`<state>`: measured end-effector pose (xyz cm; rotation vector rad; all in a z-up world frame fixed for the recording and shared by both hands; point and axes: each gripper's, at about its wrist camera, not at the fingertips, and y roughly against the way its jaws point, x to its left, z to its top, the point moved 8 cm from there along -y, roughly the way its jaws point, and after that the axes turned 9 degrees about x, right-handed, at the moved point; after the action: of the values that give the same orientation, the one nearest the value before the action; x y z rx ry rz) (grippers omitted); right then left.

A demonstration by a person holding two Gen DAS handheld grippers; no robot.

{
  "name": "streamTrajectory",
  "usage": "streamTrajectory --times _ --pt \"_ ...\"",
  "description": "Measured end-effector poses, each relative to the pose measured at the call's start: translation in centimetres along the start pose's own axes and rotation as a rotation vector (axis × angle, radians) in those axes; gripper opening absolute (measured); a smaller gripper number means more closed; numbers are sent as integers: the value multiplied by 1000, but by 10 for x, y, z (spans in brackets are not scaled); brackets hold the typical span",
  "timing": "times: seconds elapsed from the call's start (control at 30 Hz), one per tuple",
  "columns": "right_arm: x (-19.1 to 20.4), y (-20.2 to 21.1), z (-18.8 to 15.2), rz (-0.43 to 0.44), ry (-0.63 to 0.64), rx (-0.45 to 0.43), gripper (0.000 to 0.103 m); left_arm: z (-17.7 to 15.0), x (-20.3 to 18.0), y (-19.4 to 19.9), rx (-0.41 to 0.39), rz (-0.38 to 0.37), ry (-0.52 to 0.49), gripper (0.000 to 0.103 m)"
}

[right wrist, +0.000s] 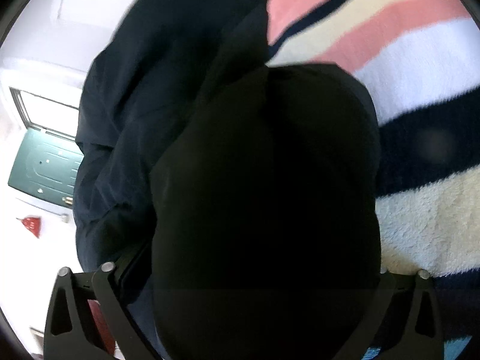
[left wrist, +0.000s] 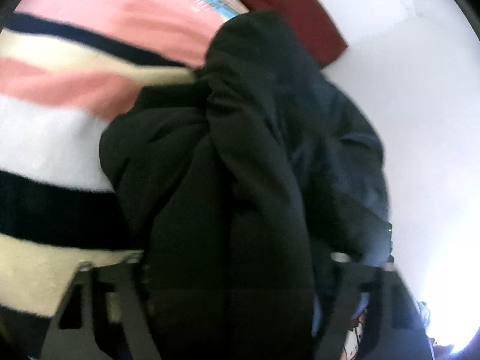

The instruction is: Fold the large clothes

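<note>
A black garment (left wrist: pixel 210 156) lies bunched on a striped fleece blanket (left wrist: pixel 60 138) and fills the whole gap between the fingers of my left gripper (left wrist: pixel 237 270). Its folds gather toward the jaws, and the fingertips are buried in the cloth. A dark navy garment (left wrist: pixel 345 156) lies against its right side. In the right wrist view the black garment (right wrist: pixel 264 180) is a dark mound that covers the gap of my right gripper (right wrist: pixel 249 270). Its fingertips and pads are hidden. The navy garment (right wrist: pixel 150 60) lies to the left of the mound.
The blanket (right wrist: pixel 420 225) has pink, cream, white and navy stripes. A dark red cushion (left wrist: pixel 285 6) lies at the far end against a white wall (left wrist: pixel 405 75). Beyond the bed's left side stand a green door (right wrist: pixel 48 162) and a red object (right wrist: pixel 31 225).
</note>
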<state>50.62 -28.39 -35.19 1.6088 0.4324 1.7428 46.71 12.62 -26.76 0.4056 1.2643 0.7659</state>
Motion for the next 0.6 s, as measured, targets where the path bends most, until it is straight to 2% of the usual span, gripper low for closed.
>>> streamTrajectory --times 0.1,0.2,0.27,0.37,0.43,0.57,0.6 --pt "16 9 0 -18 63 -49 45 -7 -18 10 -13 16 -79 41" --pt "33 13 -2 -94 163 -56 31 -15 -38 16 -18 69 -154 36" --pt "49 18 -3 -141 225 -80 26 -18 -46 25 -31 77 -175 34" --pt "75 27 -9 -165 287 -120 23 -27 -63 40 -51 76 -200 34" --pt "93 30 -17 -168 323 -123 23 -37 -66 57 -55 46 -205 31" --pt "117 39 -50 -150 365 -120 22 -62 -69 84 -57 46 -238 31" --pt "111 55 -54 -137 362 -121 23 -65 -67 87 -56 43 -235 31"
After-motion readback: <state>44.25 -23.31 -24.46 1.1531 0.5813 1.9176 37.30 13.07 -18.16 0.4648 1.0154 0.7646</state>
